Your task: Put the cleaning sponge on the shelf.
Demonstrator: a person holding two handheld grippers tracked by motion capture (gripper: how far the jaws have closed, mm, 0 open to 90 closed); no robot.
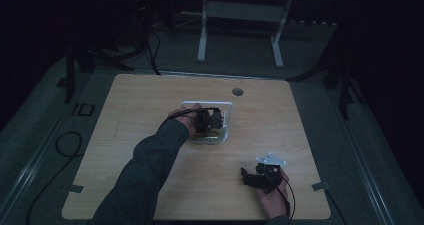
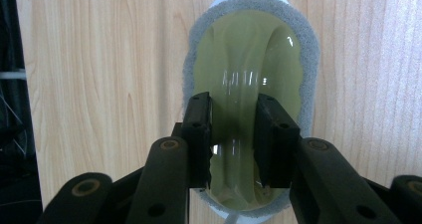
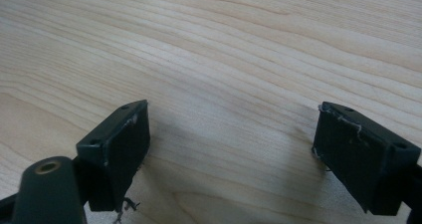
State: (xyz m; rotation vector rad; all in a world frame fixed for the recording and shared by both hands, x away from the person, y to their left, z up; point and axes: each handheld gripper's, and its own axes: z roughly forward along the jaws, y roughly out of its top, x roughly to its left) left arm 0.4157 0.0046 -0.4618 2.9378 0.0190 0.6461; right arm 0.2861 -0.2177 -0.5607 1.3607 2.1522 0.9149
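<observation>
1. Presently the left tool (image 2: 234, 134) hangs over a yellow-green sponge with a grey fuzzy rim (image 2: 249, 55), jaws partly apart astride its glossy top; whether the pads press it I cannot tell.
2. That sponge sits in a clear tray (image 1: 227, 105) mid-desk (image 1: 125, 135), nearer the far edge.
3. Right tool (image 3: 229, 149) gapes wide, empty, by the near right corner.

The table (image 2: 99, 84) is smooth pale wood, and the green sponge (image 2: 249, 59) looks shiny with a fuzzy grey rim (image 2: 311, 84).
</observation>
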